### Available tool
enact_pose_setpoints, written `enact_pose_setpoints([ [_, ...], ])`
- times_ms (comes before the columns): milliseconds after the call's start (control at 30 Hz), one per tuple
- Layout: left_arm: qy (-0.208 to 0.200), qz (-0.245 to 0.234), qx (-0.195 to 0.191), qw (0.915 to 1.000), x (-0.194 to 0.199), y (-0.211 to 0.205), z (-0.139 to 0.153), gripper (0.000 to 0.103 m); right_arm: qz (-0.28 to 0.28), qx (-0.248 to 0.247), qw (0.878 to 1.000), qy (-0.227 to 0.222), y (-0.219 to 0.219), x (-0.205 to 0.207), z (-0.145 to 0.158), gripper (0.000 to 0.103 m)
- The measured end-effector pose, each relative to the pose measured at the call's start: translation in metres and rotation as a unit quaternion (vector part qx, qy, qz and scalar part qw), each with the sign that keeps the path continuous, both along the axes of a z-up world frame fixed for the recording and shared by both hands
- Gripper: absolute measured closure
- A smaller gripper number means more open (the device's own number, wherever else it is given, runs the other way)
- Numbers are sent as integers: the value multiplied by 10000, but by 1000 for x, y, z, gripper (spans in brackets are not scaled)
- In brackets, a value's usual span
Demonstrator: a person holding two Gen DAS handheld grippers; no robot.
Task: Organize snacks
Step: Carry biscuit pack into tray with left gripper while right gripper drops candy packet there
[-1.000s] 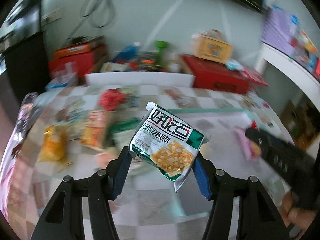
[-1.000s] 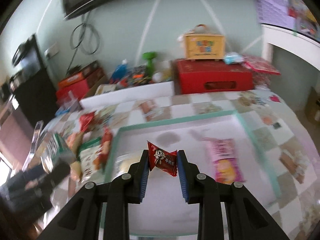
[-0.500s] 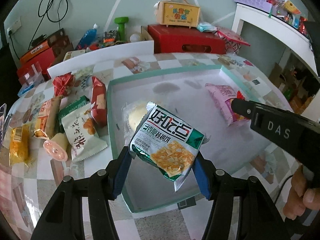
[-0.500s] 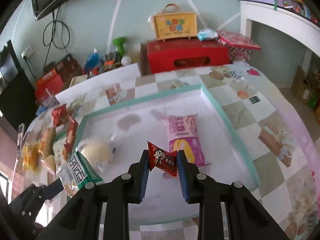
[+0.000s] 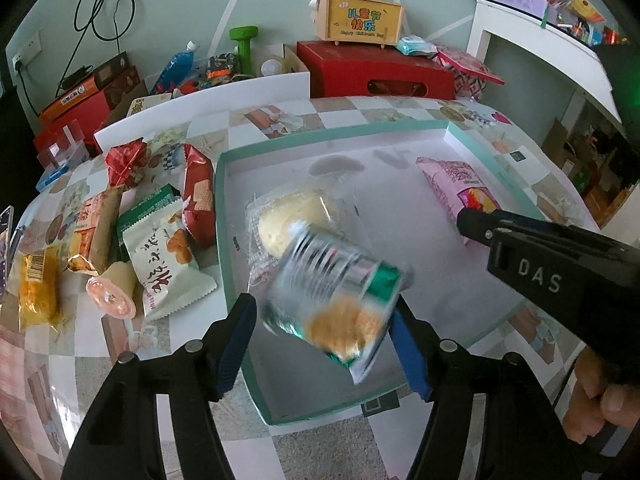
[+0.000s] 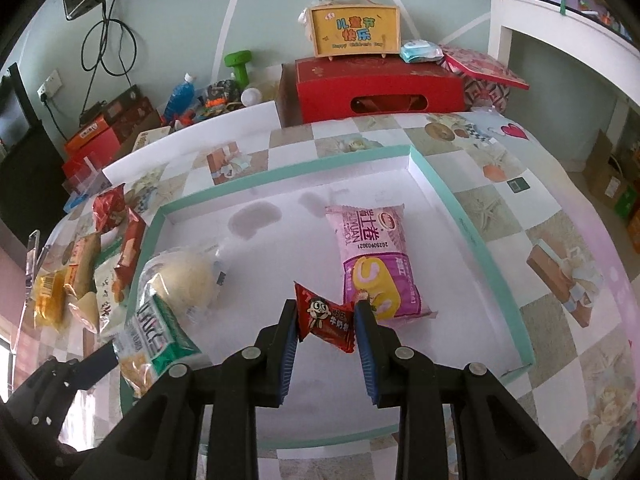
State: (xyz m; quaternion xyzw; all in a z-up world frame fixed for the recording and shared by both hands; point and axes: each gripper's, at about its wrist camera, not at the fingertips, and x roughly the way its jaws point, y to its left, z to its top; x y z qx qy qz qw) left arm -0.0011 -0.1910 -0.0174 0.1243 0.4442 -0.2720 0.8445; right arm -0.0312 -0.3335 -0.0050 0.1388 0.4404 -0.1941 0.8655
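My left gripper (image 5: 324,304) hangs over the near left corner of the teal-rimmed white tray (image 5: 221,216). Its jaws are opening, and the green and white cracker pack (image 5: 336,292) between them is blurred, with a gap at the left pad. The same pack (image 6: 156,340) also shows in the right wrist view. My right gripper (image 6: 326,304) is above the tray's middle with a small red candy packet (image 6: 324,320) between its pads. These jaws are starting to open, but both pads touch the packet. In the tray lie a bun in clear wrap (image 5: 288,216) and a pink roll pack (image 6: 372,252).
Several loose snacks (image 5: 160,252) lie on the checked tablecloth left of the tray, with a red pack (image 5: 198,196) against its left rim. Behind the table stand a red box (image 6: 380,84), a yellow case (image 6: 356,28) and clutter. A hand (image 5: 600,396) holds the right gripper.
Both grippers came down over the tray and then kept still. The left jaws widened and the cracker pack slipped and blurred. The right jaws eased slightly around the candy packet.
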Motion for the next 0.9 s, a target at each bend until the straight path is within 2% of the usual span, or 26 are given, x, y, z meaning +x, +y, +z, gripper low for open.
enact_pose_setpoints([
  [33,-19,-10,-37,10000,0,1,2,28,-5,-7,10000,-10,0,0,1,59],
  [100,-81,5,-92,9999,-1,3,7,28,-11,-44,10000,-51,0,-1,3,54],
  [367,-137,355,-212,9991,9,21,16,27,-11,-86,9999,-100,1,-1,8,53],
  [467,-60,698,-254,9972,17,33,14,26,-28,-87,9999,-63,1,-1,6,41],
  [533,-6,1034,-185,9945,25,42,10,18,-36,-97,9999,-12,0,0,4,23],
  [600,-45,1379,-78,9904,32,52,7,16,-17,-138,9999,40,2,2,3,17],
  [667,-41,1624,-98,9867,36,61,5,13,27,-183,9998,77,4,3,1,15],
  [733,-24,1878,-194,9820,41,71,4,8,79,-216,9997,106,6,4,0,8],
  [900,-52,2215,-158,9750,49,86,0,8,213,-348,9990,162,14,8,-1,3],
])
